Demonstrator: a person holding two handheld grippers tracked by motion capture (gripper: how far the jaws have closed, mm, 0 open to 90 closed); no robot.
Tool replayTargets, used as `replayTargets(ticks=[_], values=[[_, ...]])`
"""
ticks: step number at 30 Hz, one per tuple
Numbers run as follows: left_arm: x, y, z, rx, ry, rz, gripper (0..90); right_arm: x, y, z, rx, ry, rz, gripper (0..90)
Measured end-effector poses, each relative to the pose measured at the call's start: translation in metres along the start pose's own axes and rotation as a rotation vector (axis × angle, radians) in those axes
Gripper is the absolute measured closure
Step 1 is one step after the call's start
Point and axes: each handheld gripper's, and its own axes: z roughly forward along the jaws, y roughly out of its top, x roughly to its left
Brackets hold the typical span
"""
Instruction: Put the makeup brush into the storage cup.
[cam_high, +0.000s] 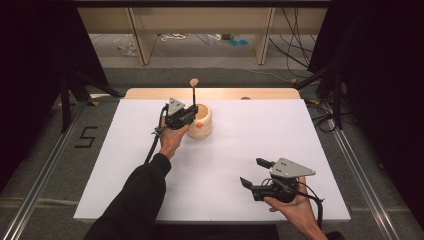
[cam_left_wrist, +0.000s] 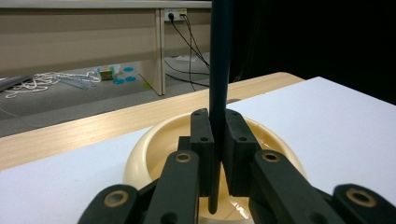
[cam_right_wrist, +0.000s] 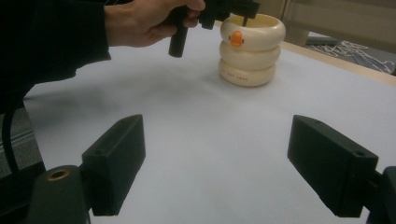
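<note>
Left gripper view: left hand-held gripper (cam_left_wrist: 217, 140) clamps stick (cam_left_wrist: 219, 70), top cut off; right hand-held gripper (cam_right_wrist: 215, 163) gapes empty

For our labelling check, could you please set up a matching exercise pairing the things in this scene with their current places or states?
Things:
1. left gripper
2. right gripper
3. cream holder
4. dark utensil

States:
A. jaws wide apart above bare white table
B. stands upright, lower end inside the holder
C. shut on the utensil's handle
D. stands on the table, orange mark on its side

Pairs: 1-C, 2-A, 3-D, 4-B
</note>
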Motion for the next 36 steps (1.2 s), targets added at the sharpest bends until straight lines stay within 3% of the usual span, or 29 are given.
replayTargets(ticks=[7, 12, 15, 20, 25, 32, 36], values=[[-0.001, -0.002, 0.001, 0.012, -0.006, -0.005, 82.6, 0.0, 0.0, 0.0, 0.004, 0.006, 0.001, 20.1], [-0.002, -0.002, 0.001, 0.024, 0.003, 0.016, 71.2, 0.0, 0.0, 0.001, 0.006, 0.011, 0.007, 20.4], [-0.002, -0.001, 0.001, 0.025, 0.019, -0.002, 55.5, 0.0, 0.0, 0.001, 0.005, 0.011, 0.008, 20.4], [0.002, 0.004, -0.005, 0.009, 0.034, 0.013, 46.2, 0.0, -0.001, 0.001, 0.005, 0.009, 0.01, 20.4], [0.005, 0.007, -0.011, 0.029, 0.036, 0.035, 43.3, -0.001, 0.0, 0.001, 0.0, 0.001, 0.009, 20.2], [0.008, 0.009, -0.014, 0.043, 0.033, 0.002, 39.9, -0.002, 0.0, 0.001, -0.018, -0.001, 0.021, 19.8], [0.007, 0.009, -0.015, 0.052, 0.022, 0.004, 37.9, -0.003, 0.0, 0.0, -0.009, -0.013, 0.022, 19.8]])
